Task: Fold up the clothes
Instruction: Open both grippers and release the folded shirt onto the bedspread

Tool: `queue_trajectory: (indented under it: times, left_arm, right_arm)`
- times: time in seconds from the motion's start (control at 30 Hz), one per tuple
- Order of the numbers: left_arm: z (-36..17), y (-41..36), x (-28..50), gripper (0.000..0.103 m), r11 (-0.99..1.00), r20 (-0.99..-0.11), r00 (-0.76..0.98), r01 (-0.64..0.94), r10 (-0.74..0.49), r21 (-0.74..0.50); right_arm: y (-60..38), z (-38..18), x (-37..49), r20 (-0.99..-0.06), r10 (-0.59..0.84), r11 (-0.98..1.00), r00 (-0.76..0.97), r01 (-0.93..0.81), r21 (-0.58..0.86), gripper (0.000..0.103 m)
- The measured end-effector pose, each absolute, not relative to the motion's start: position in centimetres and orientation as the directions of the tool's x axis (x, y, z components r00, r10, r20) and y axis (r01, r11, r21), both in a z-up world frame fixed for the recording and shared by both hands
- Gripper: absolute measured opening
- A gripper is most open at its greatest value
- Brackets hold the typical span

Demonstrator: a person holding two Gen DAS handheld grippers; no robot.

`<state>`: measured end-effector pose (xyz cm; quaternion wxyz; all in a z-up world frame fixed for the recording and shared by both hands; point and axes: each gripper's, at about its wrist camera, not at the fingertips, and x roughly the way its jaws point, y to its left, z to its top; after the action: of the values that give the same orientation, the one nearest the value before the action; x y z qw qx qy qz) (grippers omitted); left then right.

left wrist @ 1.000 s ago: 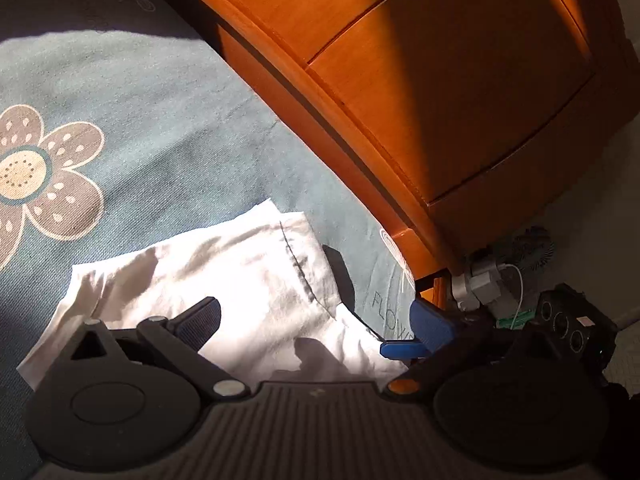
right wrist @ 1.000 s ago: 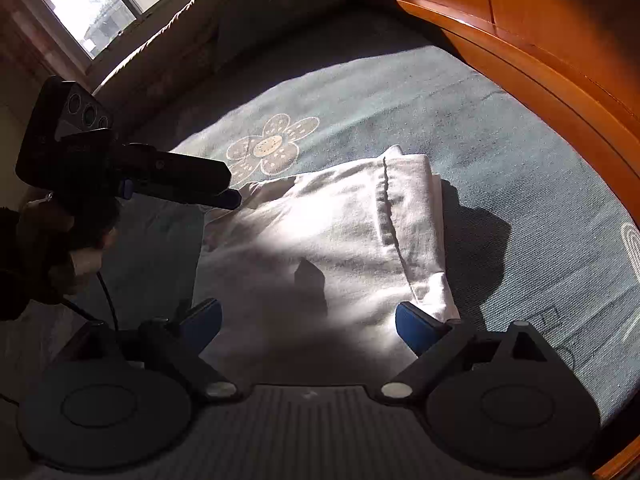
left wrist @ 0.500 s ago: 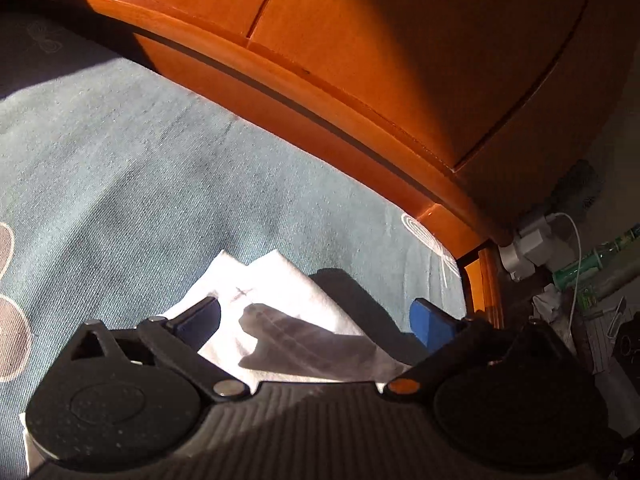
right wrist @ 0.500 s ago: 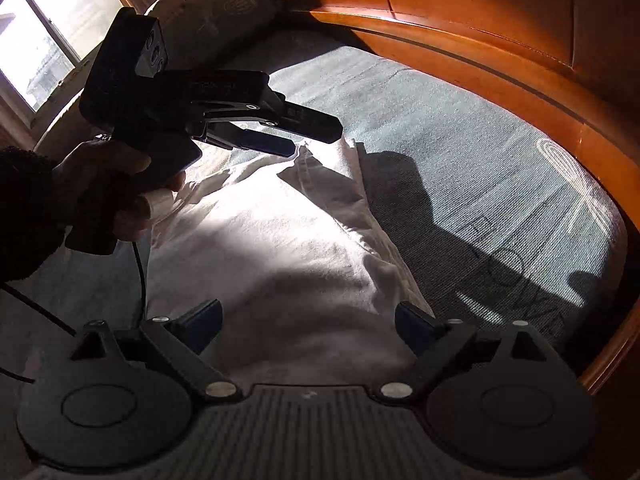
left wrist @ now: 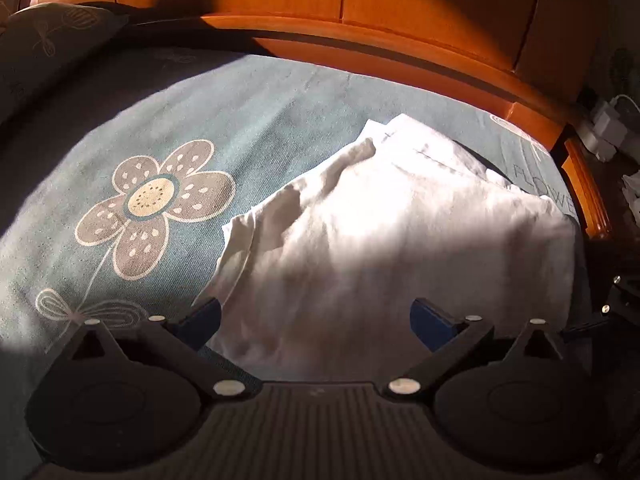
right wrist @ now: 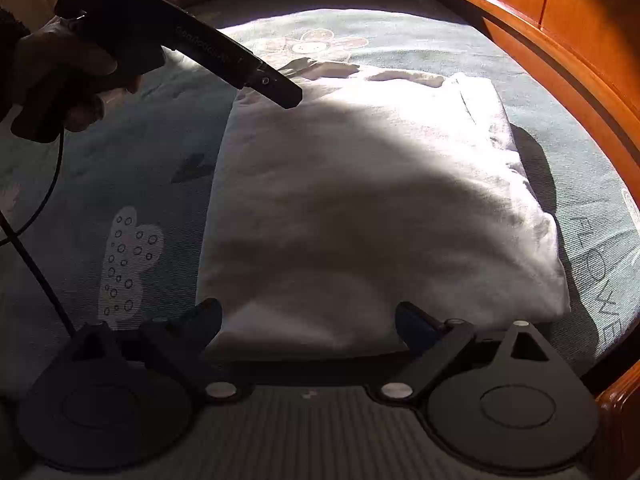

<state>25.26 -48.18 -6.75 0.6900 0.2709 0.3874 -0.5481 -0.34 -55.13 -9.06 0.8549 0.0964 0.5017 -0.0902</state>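
The left black two-finger gripper [left wrist: 316, 318] hangs with its blue-padded fingers [left wrist: 430, 320] spread wide and nothing between them, above the near edge of the folded white cotton garment [left wrist: 400, 232]. The right black gripper [right wrist: 308, 322] is likewise spread and empty at the garment's [right wrist: 360, 208] near hem. In the right wrist view the left gripper [right wrist: 276, 90], held by a hand [right wrist: 60, 76], hovers over the garment's far left corner. The garment lies as a rough rectangle on the grey-blue bedspread printed with a flower [left wrist: 156, 204]. Its right edge runs near the curved orange wooden bed frame [left wrist: 400, 48]; to its left the bedspread lies bare around the flower print.
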Motion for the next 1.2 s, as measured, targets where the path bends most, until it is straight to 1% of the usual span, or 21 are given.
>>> queue_trajectory:
  times: [0.1,0.2,0.27,0.37,0.43,0.5,0.57,0.63,0.73,0.9,1.0,1.07,1.1,1.2]
  left_arm:
    - [-6.8,-47.8,24.8,0.099,0.243,-0.834,0.1,0.969,-0.542,-0.042]
    - [-4.5,-47.0,24.7,0.1,0.24,-0.774,0.125,0.97,-0.621,-0.036]
    - [-4.0,-47.6,24.8,0.1,0.228,-0.761,0.123,0.973,-0.638,-0.033]
    - [-4.8,-49.1,24.6,0.1,0.206,-0.765,0.112,0.978,-0.634,-0.027]
    - [-5.7,-49.9,24.3,0.1,0.186,-0.771,0.086,0.982,-0.631,-0.043]
    - [-6.7,-50.5,23.9,0.1,0.165,-0.797,0.024,0.982,-0.604,-0.096]
    - [-7.4,-50.7,23.6,0.099,0.154,-0.828,-0.067,0.971,-0.556,-0.182]
    - [-6.2,-50.4,22.4,0.099,0.128,-0.813,-0.078,0.975,-0.578,-0.184]
    - [-4.3,-50.8,21.2,0.1,0.059,-0.762,-0.133,0.974,-0.634,-0.22]
    - [-6.2,-54.9,19.8,0.1,0.02,-0.784,-0.151,0.979,-0.602,-0.204]
    - [-7.9,-56.6,19.2,0.101,0.03,-0.83,-0.131,0.984,-0.542,-0.175]
    - [-7.2,-56.5,18.8,0.101,0.007,-0.826,-0.126,0.988,-0.549,-0.155]
    - [-6.5,-56.2,19.3,0.101,0.009,-0.815,-0.151,0.982,-0.56,-0.188]
    - [-4.3,-54.2,21.7,0.102,0.098,-0.789,-0.104,0.974,-0.605,-0.203]
  right_arm:
    - [-53.1,-9.9,-1.4,-0.907,-0.093,0.975,0.411,0.221,0.0,0.097]
    - [-52.8,-7.9,-1.9,-0.89,-0.121,0.97,0.439,0.243,-0.012,0.097]
    - [-53.1,-6.6,-1.3,-0.866,-0.142,0.967,0.48,0.255,-0.017,0.098]
    - [-53.4,-6.2,0.6,-0.847,-0.151,0.964,0.51,0.267,-0.011,0.099]
    - [-53.2,-7.0,1.7,-0.852,-0.13,0.965,0.507,0.262,0.009,0.099]
    - [-52.8,-8.0,2.3,-0.862,-0.094,0.967,0.498,0.25,0.039,0.099]
    - [-52.3,-9.4,2.6,-0.891,-0.063,0.969,0.449,0.242,0.053,0.103]
    - [-51.9,-9.3,2.3,-0.886,-0.062,0.974,0.46,0.223,0.047,0.103]
    - [-52.5,-8.8,1.6,-0.879,-0.03,0.961,0.476,0.256,0.106,0.103]
    - [-53.2,-8.8,1.5,-0.881,-0.031,0.955,0.471,0.273,0.113,0.103]
    - [-53.6,-8.5,1.1,-0.871,-0.031,0.954,0.49,0.276,0.121,0.103]
    - [-53.9,-8.3,0.9,-0.867,-0.036,0.954,0.496,0.275,0.118,0.103]
    - [-53.9,-8.1,0.9,-0.865,-0.043,0.955,0.501,0.274,0.111,0.103]
    - [-54.9,-7.1,1.1,-0.843,-0.063,0.96,0.534,0.264,0.096,0.103]
